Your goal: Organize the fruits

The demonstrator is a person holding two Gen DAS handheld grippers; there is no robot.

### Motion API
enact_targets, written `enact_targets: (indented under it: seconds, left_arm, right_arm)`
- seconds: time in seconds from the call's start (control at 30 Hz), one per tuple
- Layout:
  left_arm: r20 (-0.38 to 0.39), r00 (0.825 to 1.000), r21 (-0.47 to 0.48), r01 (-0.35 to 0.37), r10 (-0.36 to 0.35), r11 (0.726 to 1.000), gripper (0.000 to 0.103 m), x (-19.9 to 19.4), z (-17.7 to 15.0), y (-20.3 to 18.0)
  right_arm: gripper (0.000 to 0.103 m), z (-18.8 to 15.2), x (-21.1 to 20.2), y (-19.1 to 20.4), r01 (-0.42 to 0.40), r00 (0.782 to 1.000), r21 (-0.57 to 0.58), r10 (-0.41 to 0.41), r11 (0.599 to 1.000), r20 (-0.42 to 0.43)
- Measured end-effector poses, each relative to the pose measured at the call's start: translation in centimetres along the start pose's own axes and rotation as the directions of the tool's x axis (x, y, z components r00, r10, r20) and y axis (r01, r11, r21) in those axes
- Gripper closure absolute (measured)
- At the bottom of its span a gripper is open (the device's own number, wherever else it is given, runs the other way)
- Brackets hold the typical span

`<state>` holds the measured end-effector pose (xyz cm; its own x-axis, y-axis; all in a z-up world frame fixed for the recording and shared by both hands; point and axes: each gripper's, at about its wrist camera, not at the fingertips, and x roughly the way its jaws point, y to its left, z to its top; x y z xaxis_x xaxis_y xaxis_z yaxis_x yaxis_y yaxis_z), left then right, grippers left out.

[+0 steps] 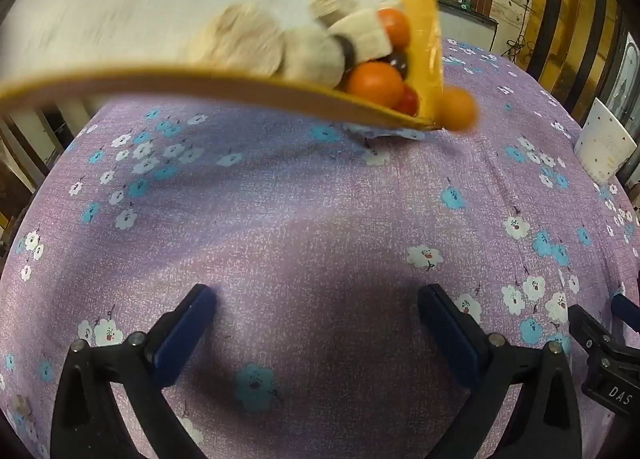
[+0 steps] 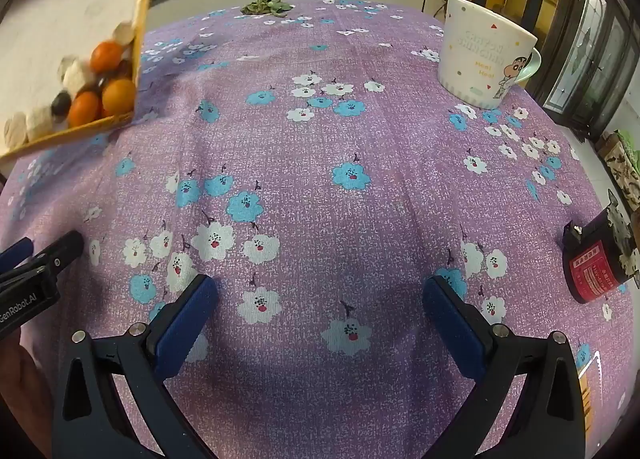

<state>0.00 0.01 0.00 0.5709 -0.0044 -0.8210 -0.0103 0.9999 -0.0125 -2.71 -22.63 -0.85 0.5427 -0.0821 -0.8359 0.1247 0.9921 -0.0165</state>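
A yellow-rimmed tray (image 1: 168, 80) with a white floor is tilted over the far side of the table, one corner down. Orange fruits (image 1: 374, 83), a red one (image 1: 408, 101), dark ones and pale banana pieces (image 1: 362, 38) are piled in that corner. One orange fruit (image 1: 458, 108) is outside the rim at the corner. The tray also shows in the right wrist view (image 2: 138, 31), upper left, with the fruits (image 2: 116, 97). My left gripper (image 1: 316, 323) is open and empty, low over the cloth. My right gripper (image 2: 320, 315) is open and empty.
The table has a purple cloth (image 2: 320, 163) with blue and white flowers. A white cartoon mug (image 2: 482, 55) stands far right, also at the right edge in the left wrist view (image 1: 604, 149). A black and red cylinder (image 2: 596, 263) sits right. Dried leaves (image 2: 266, 7) lie at the far edge.
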Motion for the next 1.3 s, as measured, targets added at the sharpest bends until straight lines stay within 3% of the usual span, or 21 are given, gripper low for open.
enact_targets:
  seconds: [1.3]
  left_arm:
    - [-0.002, 1.0, 0.002, -0.003, 0.003, 1.0, 0.0, -0.02, 0.07, 0.0]
  right_arm:
    - [0.0, -0.06, -0.05, -0.01, -0.004, 1.0, 0.002, 0.004, 1.0, -0.009]
